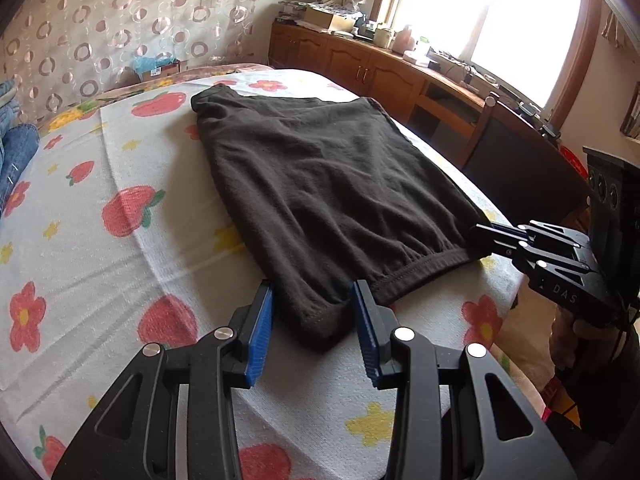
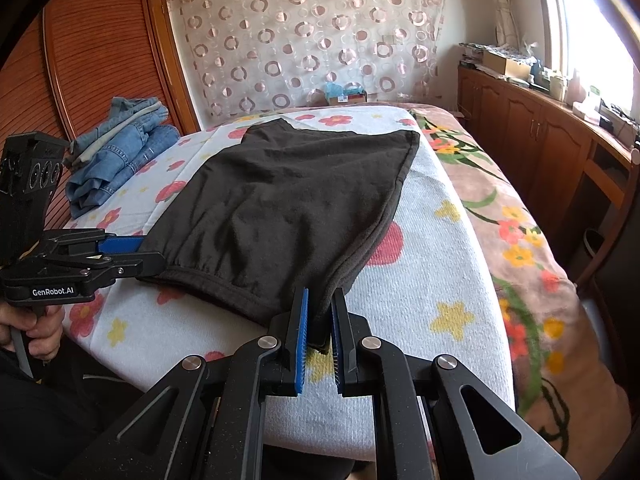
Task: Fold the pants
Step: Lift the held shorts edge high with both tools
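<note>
Dark brown pants (image 1: 320, 184) lie folded flat on a flowered white towel (image 1: 120, 240) on the bed; they also show in the right wrist view (image 2: 288, 200). My left gripper (image 1: 316, 320) is open, its blue pads either side of the near left corner of the waistband, not closed on it. In the right wrist view it (image 2: 148, 252) sits at the pants' left corner. My right gripper (image 2: 320, 324) is shut on the near right corner of the pants, pinching the cloth edge. It shows in the left wrist view (image 1: 484, 236) at the waistband's right end.
A stack of folded blue jeans (image 2: 116, 152) sits at the far left of the bed. A floral blanket (image 2: 520, 240) covers the bed's right side. Wooden cabinets (image 1: 380, 68) with clutter run along the window wall. The bed's near edge is just below both grippers.
</note>
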`<control>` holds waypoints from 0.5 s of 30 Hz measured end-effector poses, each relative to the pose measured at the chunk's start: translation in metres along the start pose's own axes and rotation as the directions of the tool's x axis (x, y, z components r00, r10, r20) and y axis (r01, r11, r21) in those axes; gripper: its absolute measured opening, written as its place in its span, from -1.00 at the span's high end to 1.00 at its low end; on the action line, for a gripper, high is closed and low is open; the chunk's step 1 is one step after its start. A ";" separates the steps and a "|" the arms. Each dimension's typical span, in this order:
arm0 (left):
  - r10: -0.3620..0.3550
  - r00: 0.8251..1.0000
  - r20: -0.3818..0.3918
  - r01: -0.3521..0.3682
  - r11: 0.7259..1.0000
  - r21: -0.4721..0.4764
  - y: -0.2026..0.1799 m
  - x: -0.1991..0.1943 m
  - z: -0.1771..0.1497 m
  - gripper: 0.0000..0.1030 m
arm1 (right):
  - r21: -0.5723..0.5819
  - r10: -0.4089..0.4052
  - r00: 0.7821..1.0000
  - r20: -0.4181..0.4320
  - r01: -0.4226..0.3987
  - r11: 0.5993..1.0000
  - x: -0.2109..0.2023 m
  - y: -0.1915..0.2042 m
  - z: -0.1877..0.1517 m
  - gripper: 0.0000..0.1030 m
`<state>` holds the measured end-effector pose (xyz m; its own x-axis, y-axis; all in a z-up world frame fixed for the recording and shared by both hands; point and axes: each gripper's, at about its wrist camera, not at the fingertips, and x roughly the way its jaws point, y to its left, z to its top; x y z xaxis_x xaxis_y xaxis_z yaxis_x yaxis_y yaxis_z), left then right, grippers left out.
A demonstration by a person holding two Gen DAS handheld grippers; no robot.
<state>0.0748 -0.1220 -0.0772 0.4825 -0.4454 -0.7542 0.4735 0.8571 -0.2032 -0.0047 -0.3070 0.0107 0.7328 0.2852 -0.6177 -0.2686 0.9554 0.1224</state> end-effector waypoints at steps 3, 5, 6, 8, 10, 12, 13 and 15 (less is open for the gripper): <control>0.002 1.000 0.009 -0.002 1.000 0.020 -0.005 -0.002 0.001 0.77 | 0.001 0.002 1.000 0.007 -0.002 1.000 -0.001 0.000 0.001 0.80; 0.017 1.000 0.021 -0.018 0.999 0.032 -0.007 -0.004 0.002 0.83 | 0.000 0.003 1.000 0.016 -0.003 1.000 -0.002 0.000 0.003 0.80; 0.016 0.999 0.028 -0.017 0.999 0.035 -0.007 -0.006 0.003 0.85 | 0.000 0.007 1.000 0.021 -0.007 1.000 -0.003 0.001 0.004 0.81; 0.018 0.998 0.059 -0.021 0.999 0.040 -0.008 -0.016 0.007 0.86 | -0.002 0.018 0.999 0.044 -0.018 1.000 -0.008 0.002 0.009 0.82; 0.017 0.996 0.089 -0.021 0.999 0.043 -0.010 -0.028 0.014 0.87 | -0.007 0.039 0.997 0.071 -0.039 0.999 -0.014 0.005 0.017 0.83; 0.015 0.991 0.130 -0.021 0.999 0.046 -0.011 -0.046 0.023 0.87 | -0.016 0.056 0.993 0.104 -0.055 0.998 -0.023 0.009 0.027 0.83; 0.016 0.988 0.151 -0.024 0.999 0.047 -0.011 -0.055 0.029 0.87 | -0.023 0.066 0.990 0.125 -0.063 0.998 -0.030 0.011 0.035 0.83; 0.020 0.979 0.203 -0.031 0.998 0.048 -0.011 -0.077 0.041 0.87 | -0.039 0.084 0.982 0.167 -0.078 0.996 -0.044 0.016 0.049 0.83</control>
<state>0.0623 -0.1075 0.0089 0.6312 -0.4712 -0.6161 0.4933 0.8568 -0.1499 -0.0104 -0.3006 0.0779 0.8017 0.3729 -0.4672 -0.3495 0.9265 0.1398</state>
